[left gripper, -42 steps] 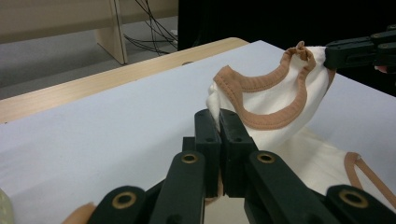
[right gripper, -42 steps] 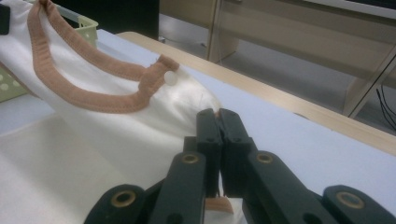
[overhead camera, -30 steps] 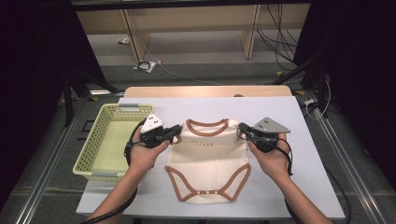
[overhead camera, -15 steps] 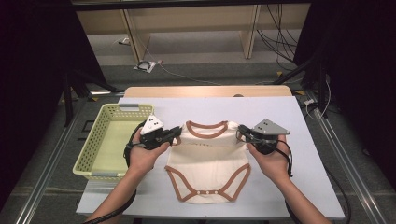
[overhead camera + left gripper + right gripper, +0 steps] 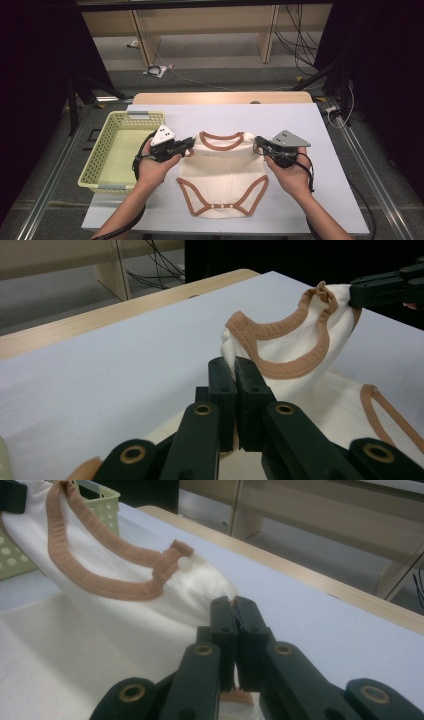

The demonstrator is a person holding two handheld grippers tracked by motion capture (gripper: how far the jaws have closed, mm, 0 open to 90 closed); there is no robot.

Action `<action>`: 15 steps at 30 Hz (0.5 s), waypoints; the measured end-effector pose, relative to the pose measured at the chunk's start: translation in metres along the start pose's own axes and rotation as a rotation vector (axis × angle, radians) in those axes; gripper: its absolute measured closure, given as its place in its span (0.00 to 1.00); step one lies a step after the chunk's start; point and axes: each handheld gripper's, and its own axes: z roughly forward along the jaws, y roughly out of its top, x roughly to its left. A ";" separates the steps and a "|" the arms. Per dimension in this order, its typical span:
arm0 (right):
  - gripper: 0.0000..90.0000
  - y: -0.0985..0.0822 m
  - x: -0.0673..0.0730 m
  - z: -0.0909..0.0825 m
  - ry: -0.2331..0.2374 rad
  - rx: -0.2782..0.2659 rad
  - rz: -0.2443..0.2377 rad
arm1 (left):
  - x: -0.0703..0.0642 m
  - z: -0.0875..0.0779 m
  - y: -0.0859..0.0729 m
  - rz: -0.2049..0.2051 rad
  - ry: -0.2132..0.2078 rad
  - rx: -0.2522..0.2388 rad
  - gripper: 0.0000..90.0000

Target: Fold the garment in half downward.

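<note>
my left gripper [image 5: 189, 143] and right gripper [image 5: 258, 146] are clamped on the baby bodysuit's [image 5: 223, 175] shoulders at nine and three o'clock; it's light, limp, probably sags.

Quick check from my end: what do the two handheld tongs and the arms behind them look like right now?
Both are black two-jaw tools. The left tongs carry a pale grey three-cornered plate; the right tongs carry a darker grey one with small holes. The gripper views show flat black jaws on linked bars with brass-coloured rivets. A black cable loops from each handle. The forearms are bare, no sleeves or gloves.
</note>
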 end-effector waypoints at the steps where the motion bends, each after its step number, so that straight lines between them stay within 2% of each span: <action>1: 0.98 0.000 0.000 0.000 0.001 0.002 -0.001 | 0.000 0.000 0.000 -0.001 -0.001 0.001 0.97; 15: 0.98 -0.004 0.001 -0.003 0.011 0.007 0.000 | -0.001 0.000 -0.003 0.001 -0.006 0.015 0.97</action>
